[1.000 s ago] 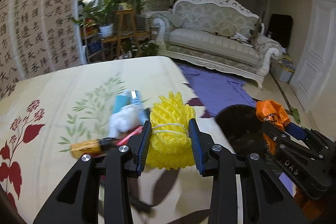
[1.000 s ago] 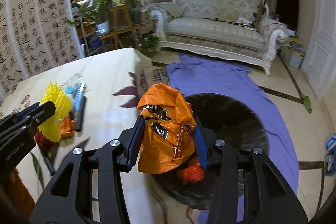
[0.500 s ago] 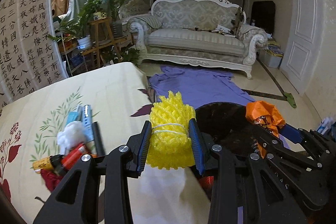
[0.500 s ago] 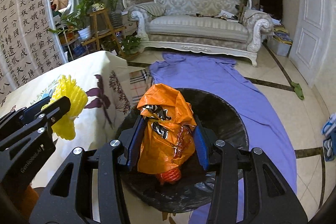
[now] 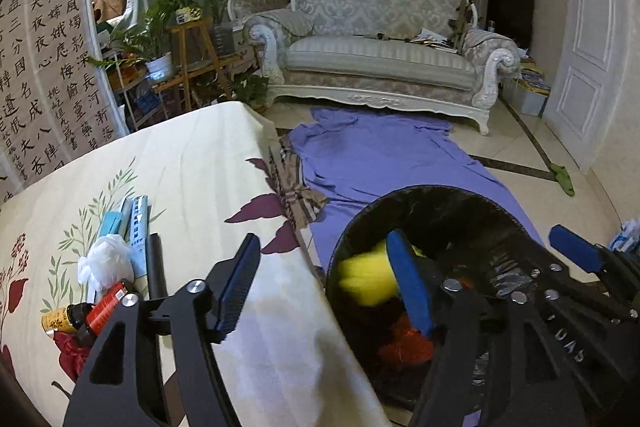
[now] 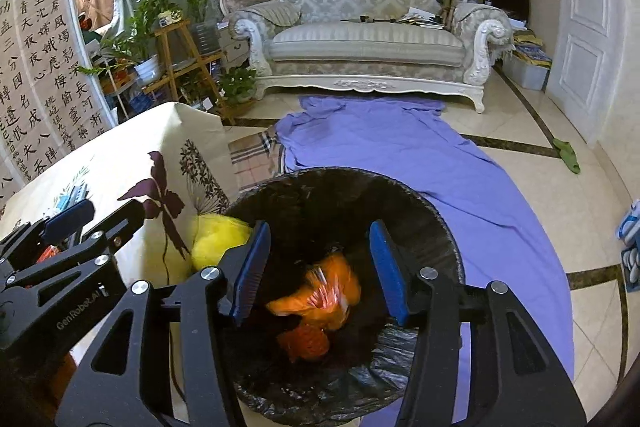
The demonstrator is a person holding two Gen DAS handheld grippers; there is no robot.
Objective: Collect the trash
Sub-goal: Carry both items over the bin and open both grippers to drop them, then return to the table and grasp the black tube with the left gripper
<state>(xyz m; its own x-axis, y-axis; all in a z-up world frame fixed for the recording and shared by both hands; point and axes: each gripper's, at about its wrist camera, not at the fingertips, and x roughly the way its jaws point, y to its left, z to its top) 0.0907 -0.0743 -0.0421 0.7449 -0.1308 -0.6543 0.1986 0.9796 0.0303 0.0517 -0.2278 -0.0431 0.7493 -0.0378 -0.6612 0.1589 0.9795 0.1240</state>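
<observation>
Both claws hang over the round bin lined with a black plastic bag, which fills the lower middle of the right wrist view and the lower right of the left wrist view.

The left gripper is spreading its jaws, blue pads well apart, and nothing is between them. The yellow foam net wad sits blurred just inside the bin's left rim, partly hidden behind the right-hand blue pad. In the right wrist view it shows as a yellow blur at the bin's left edge, beside the tablecloth.

The right gripper is opening its jaws too. The crumpled orange plastic bag lies below and between the blue pads, blurred, and neither pad touches it. It rests in the bin over a reddish-orange mesh lump.

At lower left of the left wrist view, on the cream tablecloth with leaf and flower print, more trash waits in a small heap: a white crumpled plastic wad, a light blue flat box, a black stick-shaped item, a red tube and a small yellow-labelled bottle.

Behind the bin a purple cloth spreads across the tiled floor toward the white carved sofa at the top centre.
</observation>
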